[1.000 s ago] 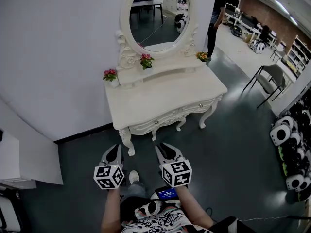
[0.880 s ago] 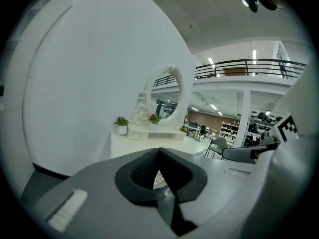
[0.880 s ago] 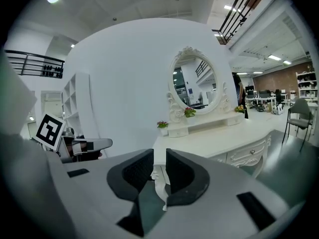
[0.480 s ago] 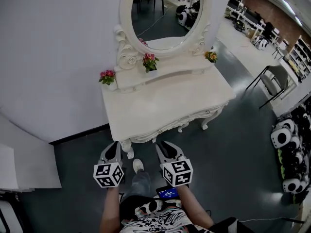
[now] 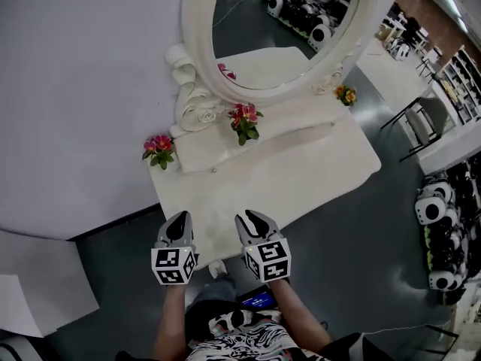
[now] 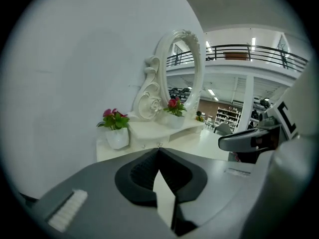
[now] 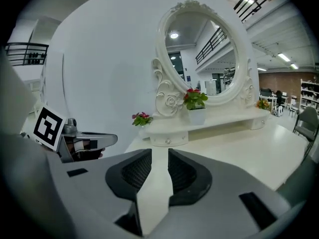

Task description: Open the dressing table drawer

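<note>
Two grippers at the dressing table's near edge

Left gripper: jaws closed tip to tip, holding nothing. Right gripper: jaws parted and just been opening, nothing between them. Both are held over the front edge of the dressing table. Its drawer front is hidden under the tabletop.

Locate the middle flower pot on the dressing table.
Head view: the middle flower pot stands on the raised shelf under the oval mirror, beside its carved scroll.

Mirror behind flower pots on dressing table shelf; chair to its right
</note>
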